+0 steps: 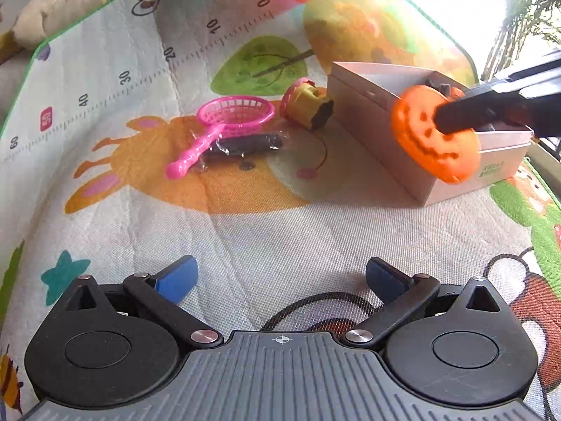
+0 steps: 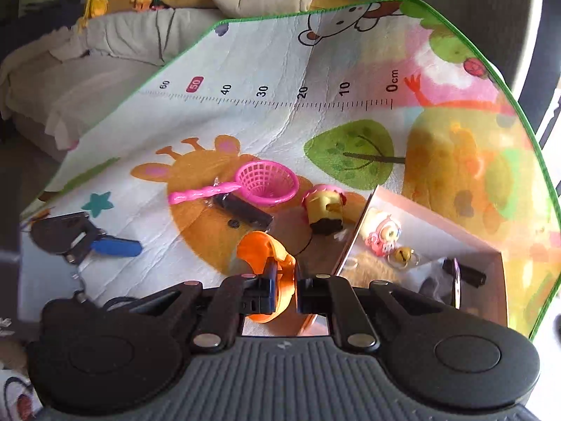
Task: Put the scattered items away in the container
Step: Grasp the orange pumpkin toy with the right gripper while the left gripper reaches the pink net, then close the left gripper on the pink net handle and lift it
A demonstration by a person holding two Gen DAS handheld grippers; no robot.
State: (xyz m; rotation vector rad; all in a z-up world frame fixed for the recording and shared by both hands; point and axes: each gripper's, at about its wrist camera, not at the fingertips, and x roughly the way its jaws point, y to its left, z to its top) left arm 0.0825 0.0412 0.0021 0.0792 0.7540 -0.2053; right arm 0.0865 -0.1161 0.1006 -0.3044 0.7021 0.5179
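Holding the orange pumpkin toy (image 1: pixel 436 133), the right gripper (image 2: pixel 285 289) has its jaws pinched tight on the toy's thin edge. The pumpkin hangs up off the mat, right at the near wall of the box (image 1: pixel 371 105), not inside yet.

The pumpkin looks light and a bit squashy, like soft rubber or foam. It is flat and round, so the rim is a good place to pinch. A soft toy can bend and slip, so the hold should stay firm until it is over the box.

The left gripper (image 1: pixel 280 277) is wide open with nothing in it. It hovers low over a bare part of the play mat (image 1: pixel 245 238).

3 things lie close together on the mat. The pink net scoop (image 1: pixel 231 119) looks stiff and light, and its long handle is easy to grab. Its handle lies over a dark thing in a clear wrapper (image 1: pixel 245 144), which may be slippery and crinkly. The yellow cupcake toy (image 1: pixel 306 105) lies on its side just beside the box and might roll.

The box is open on top, with small toys already inside. Its walls are thin and could tip if bumped. Near the left gripper, the mat has lots of open room.
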